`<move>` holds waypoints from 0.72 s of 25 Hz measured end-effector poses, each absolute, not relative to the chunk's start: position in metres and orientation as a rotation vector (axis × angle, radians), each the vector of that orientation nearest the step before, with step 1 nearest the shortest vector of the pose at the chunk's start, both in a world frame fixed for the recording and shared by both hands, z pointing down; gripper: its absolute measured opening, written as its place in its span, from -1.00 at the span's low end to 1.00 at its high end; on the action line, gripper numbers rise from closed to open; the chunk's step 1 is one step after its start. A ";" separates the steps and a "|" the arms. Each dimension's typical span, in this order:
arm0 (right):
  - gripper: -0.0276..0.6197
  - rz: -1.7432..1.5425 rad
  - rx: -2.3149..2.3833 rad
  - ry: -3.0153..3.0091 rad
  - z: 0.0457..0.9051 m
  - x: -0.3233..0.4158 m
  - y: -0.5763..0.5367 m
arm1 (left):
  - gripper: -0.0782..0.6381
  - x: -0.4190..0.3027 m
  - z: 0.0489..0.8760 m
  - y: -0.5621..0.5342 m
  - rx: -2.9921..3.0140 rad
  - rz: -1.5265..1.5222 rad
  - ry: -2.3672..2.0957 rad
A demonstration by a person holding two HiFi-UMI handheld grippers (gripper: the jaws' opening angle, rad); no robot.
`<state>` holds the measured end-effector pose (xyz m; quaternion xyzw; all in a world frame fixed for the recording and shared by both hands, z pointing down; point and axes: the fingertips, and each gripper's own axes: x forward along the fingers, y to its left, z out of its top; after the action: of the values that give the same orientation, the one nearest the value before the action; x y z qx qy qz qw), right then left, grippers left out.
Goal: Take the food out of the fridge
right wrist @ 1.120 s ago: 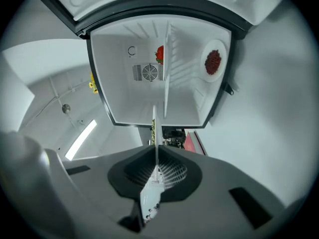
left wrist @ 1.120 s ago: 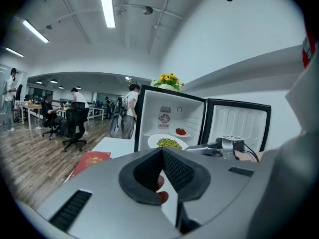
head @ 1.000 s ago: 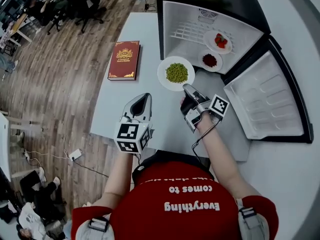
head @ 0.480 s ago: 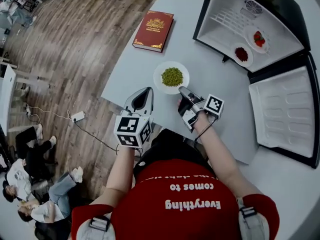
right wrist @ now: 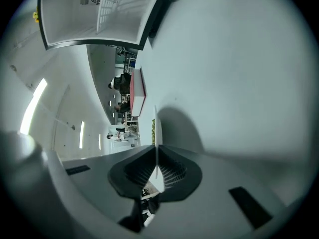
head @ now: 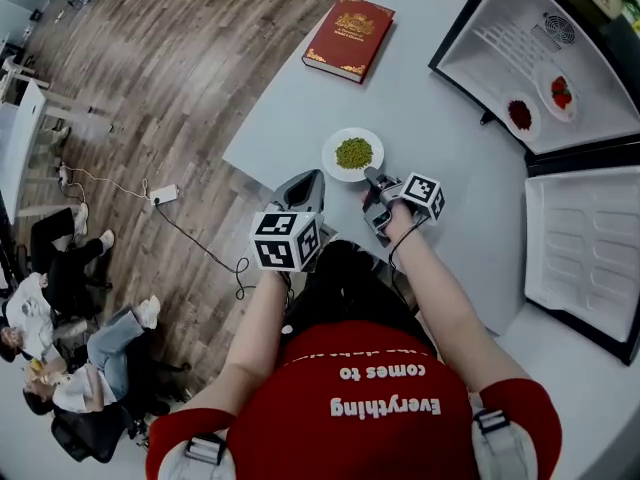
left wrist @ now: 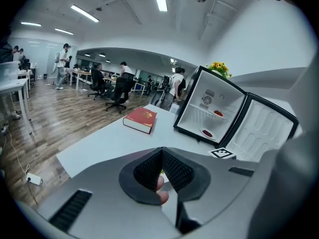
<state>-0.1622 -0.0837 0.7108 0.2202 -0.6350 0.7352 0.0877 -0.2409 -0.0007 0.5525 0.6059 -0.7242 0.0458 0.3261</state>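
My right gripper [head: 372, 177] clamped on rim of pea plate [head: 353, 154], near side of table [head: 430, 88]; my left gripper [head: 311, 177] jaws together, empty; fridge [head: 500, 38] open w/ 2 dishes inside.

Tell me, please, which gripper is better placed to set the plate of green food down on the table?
Right. The right gripper is shut on the rim of the plate over the table; the left gripper is shut and holds nothing.
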 end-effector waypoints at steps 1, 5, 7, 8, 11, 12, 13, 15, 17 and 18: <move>-0.84 2.168 0.667 -1.885 0.715 -0.163 -0.082 | -0.78 -0.240 0.555 0.002 1.587 0.127 -1.892; -0.83 1.972 0.727 -1.863 0.725 -0.162 -0.076 | -0.78 -0.241 0.562 0.012 1.581 0.137 -1.874; -0.83 1.846 0.755 -1.839 0.729 -0.161 -0.076 | -0.78 -0.241 0.563 0.013 1.580 0.141 -1.870; -0.81 1.784 0.772 -1.825 0.731 -0.160 -0.076 | -0.78 -0.240 0.563 0.012 1.585 0.143 -1.868; -0.52 1.546 0.836 -1.790 0.734 -0.153 -0.081 | -0.78 -0.237 0.561 0.005 1.617 0.158 -1.862; -0.50 1.475 0.849 -1.782 0.733 -0.151 -0.083 | -0.78 -0.237 0.558 0.002 1.630 0.163 -1.863; -0.48 1.425 0.856 -1.775 0.731 -0.149 -0.083 | -0.78 -0.238 0.555 -0.002 1.643 0.166 -1.866; -0.47 1.394 0.863 -1.769 0.724 -0.144 -0.084 | -0.78 -0.239 0.545 -0.008 1.668 0.161 -1.876; -0.48 1.432 0.875 -1.783 0.713 -0.138 -0.086 | -0.78 -0.240 0.534 -0.014 1.695 0.148 -1.882; -0.48 1.464 0.882 -1.797 0.706 -0.134 -0.089 | -0.78 -0.240 0.528 -0.018 1.710 0.141 -1.884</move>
<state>-0.1342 -0.0889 0.7060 0.3364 -0.6852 0.5584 0.3247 -0.2399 -0.0180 0.5283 0.6418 -0.7070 0.0530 0.2923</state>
